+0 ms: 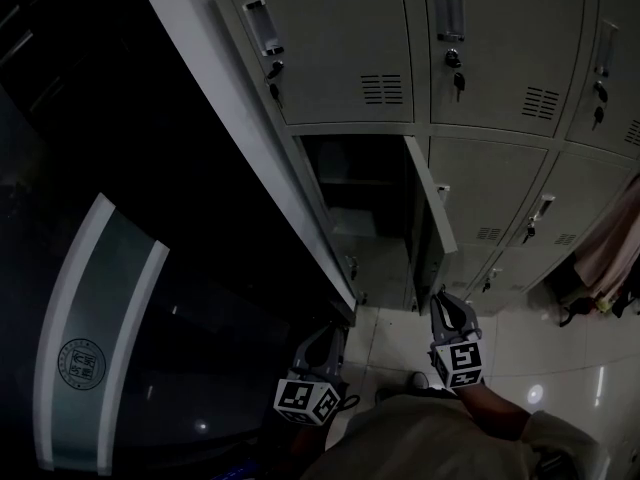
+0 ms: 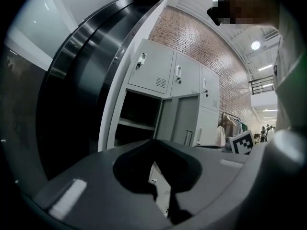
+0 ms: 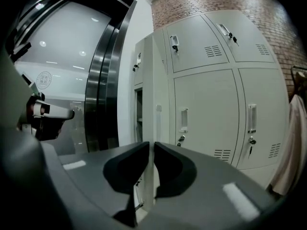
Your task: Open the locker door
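I'm looking into a dim hall with a brick wall at the back and a glossy tiled floor catching a spot of ceiling light. On my left in the head view stands a broad dark glass panel with pale stripes and a round emblem. Beside it is the grey bank of lockers, with keys hanging in the upper locks. Pale clothing hangs at the far right.

One compartment gapes, dark, with a shelf inside. Its locker door is swung out towards me, nearly edge-on in the head view.

My right gripper is at the lower part of that door's free edge. In the right gripper view its jaws stand narrow, pinched on the thin pale edge of the door, which runs straight up from between them.

My left gripper hangs low near the foot of the lockers, apart from the door. Its jaw tips meet with nothing between them.
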Action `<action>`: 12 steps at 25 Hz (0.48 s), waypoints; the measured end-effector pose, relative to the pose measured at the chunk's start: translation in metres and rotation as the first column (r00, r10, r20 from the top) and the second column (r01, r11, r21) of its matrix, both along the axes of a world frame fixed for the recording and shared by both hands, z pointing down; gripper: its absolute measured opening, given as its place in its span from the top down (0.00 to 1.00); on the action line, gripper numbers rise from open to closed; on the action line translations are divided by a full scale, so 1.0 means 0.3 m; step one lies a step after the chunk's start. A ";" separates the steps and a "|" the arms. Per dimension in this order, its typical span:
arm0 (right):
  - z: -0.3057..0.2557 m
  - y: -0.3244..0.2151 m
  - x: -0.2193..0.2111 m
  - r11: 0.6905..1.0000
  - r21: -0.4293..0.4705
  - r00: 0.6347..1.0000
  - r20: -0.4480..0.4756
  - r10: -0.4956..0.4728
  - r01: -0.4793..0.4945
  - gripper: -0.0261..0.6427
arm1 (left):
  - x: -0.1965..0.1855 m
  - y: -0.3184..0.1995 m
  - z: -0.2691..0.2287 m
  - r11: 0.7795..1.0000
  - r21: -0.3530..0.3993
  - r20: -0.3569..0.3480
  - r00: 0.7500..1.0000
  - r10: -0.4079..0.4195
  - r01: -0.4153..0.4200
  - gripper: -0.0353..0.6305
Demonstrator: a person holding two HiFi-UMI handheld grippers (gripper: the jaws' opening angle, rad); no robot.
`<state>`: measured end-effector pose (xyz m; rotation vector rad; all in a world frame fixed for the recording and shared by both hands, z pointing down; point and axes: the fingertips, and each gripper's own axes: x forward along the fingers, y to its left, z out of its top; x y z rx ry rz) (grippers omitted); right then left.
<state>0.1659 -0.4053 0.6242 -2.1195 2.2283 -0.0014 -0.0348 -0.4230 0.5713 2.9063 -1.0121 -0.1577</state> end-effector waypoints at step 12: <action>-0.098 0.045 0.001 0.997 0.057 0.998 0.043 -0.054 0.052 0.96 | 0.000 -0.013 -0.032 0.999 0.041 0.008 1.000 -0.024 0.024 0.95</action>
